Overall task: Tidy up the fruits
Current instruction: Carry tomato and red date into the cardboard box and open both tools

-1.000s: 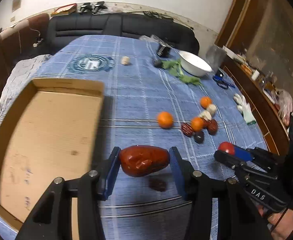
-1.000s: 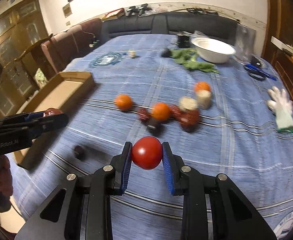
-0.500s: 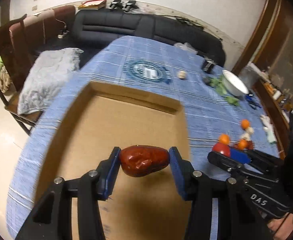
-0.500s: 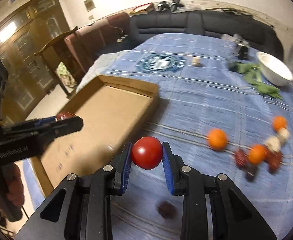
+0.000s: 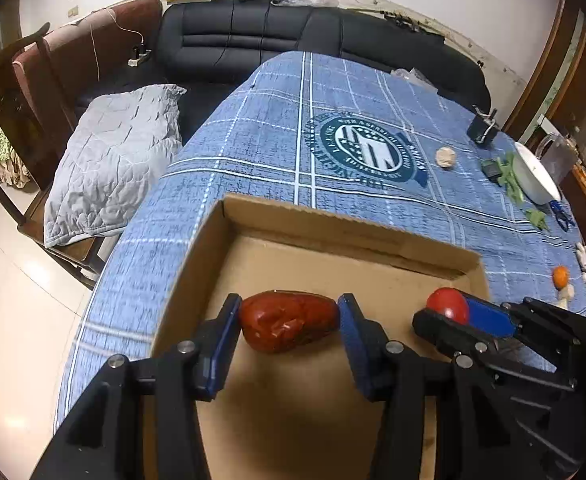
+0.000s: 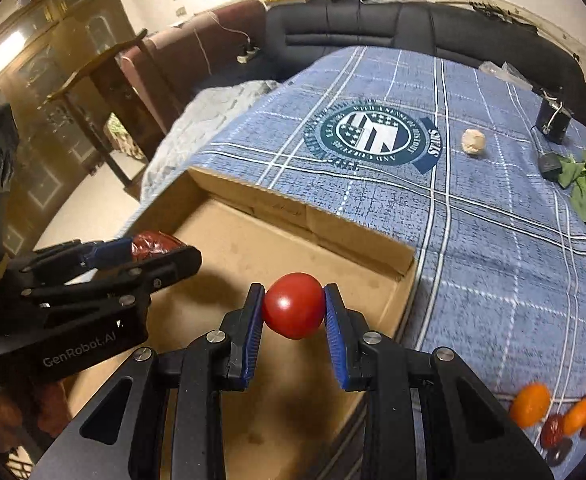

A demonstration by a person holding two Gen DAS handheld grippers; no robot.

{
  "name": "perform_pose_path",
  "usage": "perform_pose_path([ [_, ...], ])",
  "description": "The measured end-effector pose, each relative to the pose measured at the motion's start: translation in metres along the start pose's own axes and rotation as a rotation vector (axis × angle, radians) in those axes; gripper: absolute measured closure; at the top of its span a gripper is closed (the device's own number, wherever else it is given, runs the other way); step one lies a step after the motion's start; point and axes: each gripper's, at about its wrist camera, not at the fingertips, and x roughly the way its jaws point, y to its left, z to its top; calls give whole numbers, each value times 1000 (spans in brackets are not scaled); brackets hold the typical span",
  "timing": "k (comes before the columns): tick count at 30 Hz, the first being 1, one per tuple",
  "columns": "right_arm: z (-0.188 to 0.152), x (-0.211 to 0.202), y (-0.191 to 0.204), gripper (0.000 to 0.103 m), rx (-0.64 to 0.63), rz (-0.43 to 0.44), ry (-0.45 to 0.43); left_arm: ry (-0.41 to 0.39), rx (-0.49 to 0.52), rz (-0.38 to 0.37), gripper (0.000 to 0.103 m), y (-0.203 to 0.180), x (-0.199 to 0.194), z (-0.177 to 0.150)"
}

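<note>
1. Left gripper (image 5: 289,322): blue pads pinch a dark red, wrinkled, oblong glossy fruit (image 5: 289,320) by its two ends, fruit lying crosswise between the fingers, clear of the surface below.
2. Right gripper (image 6: 294,308): blue ribbed pads pressed onto a round, smooth red tomato (image 6: 294,306), one pad each side, tomato held off the surface.
3. Both tools sit side by side over a shallow open brown cardboard box (image 5: 345,236); the box floor lies directly under both held fruits. Left tool appears at the left of the right wrist view, its fruit just visible at the tips.
4. Box rests on a blue plaid tablecloth (image 6: 473,240) with a round teal-and-white printed emblem (image 6: 377,134) beyond the box's far wall.
5. Right of the right gripper, near the lower frame edge: a loose cluster of small orange round fruits (image 6: 529,399) and dark red wrinkled ones, lying on the cloth outside the box.
6. Farther ahead-right: small pale beige lumpy ball (image 6: 473,141), green leaves (image 6: 579,184), white bowl (image 5: 535,174), small black device (image 6: 553,120).
7. Far end: black leather sofa (image 5: 253,40) behind the table.
</note>
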Motion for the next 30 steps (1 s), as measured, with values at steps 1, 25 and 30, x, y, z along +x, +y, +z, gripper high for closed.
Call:
perform_pose_path([
  [1,1,3,-1,75,0,-6,7,4,5,3,51,0,4,1],
  [25,1,12,-3,70,31,-62,7,-28,68,102,46,1,14,3],
  [30,-11,-9,-2,69,28,-77,-16,-45,56,114,36,1,-1,-6],
])
